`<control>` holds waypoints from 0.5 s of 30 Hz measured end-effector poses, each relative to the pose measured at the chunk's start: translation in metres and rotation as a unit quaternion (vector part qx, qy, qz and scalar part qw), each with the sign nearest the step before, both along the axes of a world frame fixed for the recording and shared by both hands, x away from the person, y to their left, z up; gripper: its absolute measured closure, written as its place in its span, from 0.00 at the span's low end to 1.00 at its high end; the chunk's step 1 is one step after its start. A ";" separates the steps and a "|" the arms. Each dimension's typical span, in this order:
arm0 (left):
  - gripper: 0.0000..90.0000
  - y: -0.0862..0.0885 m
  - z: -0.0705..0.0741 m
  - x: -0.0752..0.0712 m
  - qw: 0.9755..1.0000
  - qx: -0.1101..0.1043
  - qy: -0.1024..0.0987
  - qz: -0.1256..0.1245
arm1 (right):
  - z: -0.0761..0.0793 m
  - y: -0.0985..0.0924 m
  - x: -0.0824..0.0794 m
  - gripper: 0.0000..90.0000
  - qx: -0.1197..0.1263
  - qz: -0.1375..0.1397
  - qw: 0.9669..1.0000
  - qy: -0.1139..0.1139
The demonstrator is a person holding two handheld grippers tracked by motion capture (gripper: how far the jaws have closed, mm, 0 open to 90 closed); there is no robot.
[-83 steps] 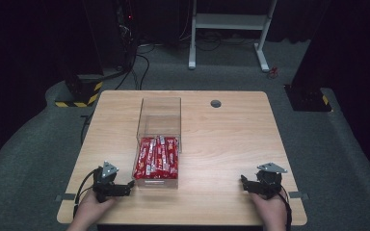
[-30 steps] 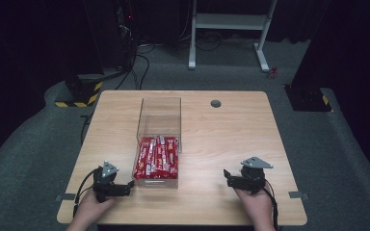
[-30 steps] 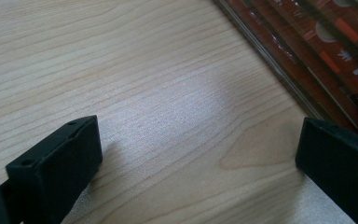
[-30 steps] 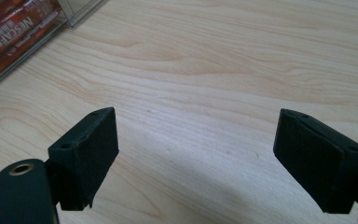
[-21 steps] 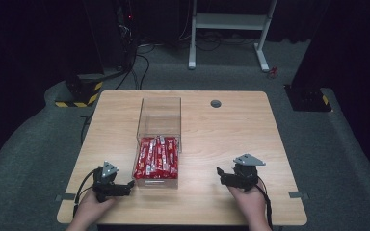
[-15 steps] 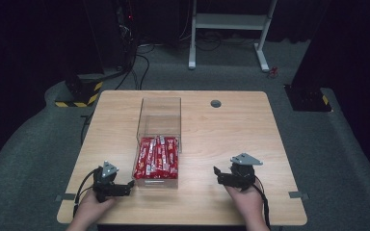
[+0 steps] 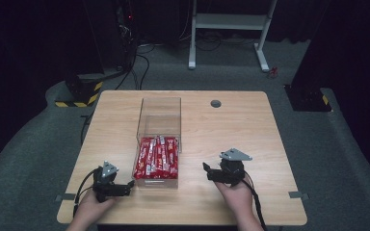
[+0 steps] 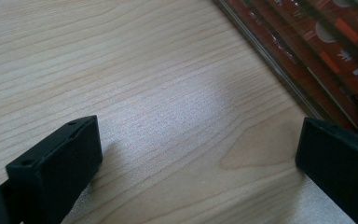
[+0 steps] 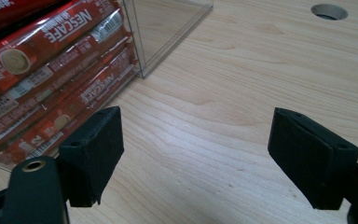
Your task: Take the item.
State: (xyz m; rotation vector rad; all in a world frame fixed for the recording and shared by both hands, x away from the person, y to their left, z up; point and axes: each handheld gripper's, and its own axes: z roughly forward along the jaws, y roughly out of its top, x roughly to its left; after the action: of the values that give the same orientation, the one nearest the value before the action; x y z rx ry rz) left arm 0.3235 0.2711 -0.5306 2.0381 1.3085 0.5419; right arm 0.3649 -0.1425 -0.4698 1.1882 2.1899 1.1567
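Note:
A clear plastic box [image 7: 158, 126] stands in the middle of the wooden table [image 7: 231, 130], its near half packed with several red Nescafe stick packets [image 7: 157, 156]. My left gripper [image 7: 125, 185] lies low on the table just left of the box's near corner, open, with bare wood between its jaws; the box wall and packets [image 8: 326, 51] pass at the upper right of the left gripper view. My right gripper [image 7: 207, 172] is held a short way right of the box, open and pointing toward it. The packets [image 9: 42, 70] and the box's corner [image 9: 142, 70] sit ahead and left of it.
A round cable hole [image 7: 215, 103] [image 9: 328, 11] lies in the table's far right part. Beyond the table are dark carpet, a white desk frame [image 7: 231, 29] and a black-and-yellow striped base [image 7: 79, 94]. Cables trail from both grippers over the near edge.
My right gripper has moved left from the table's near right corner toward the box. The left gripper has stayed where it was.

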 end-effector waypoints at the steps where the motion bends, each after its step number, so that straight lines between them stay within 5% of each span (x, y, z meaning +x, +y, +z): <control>1: 0.01 0.000 0.000 0.000 1.000 0.000 0.000 0.000 | 0.000 0.000 0.000 0.21 0.000 0.000 1.000 0.000; 15: 0.01 0.000 0.000 0.000 1.000 0.002 -0.001 0.000 | 0.017 0.022 0.009 0.23 0.016 0.016 1.000 -0.014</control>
State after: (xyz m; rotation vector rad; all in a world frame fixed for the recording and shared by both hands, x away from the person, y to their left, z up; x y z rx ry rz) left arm 0.3237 0.2712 -0.5307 2.0403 1.3058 0.5471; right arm 0.3738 -0.1209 -0.4528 1.1474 2.1854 1.2186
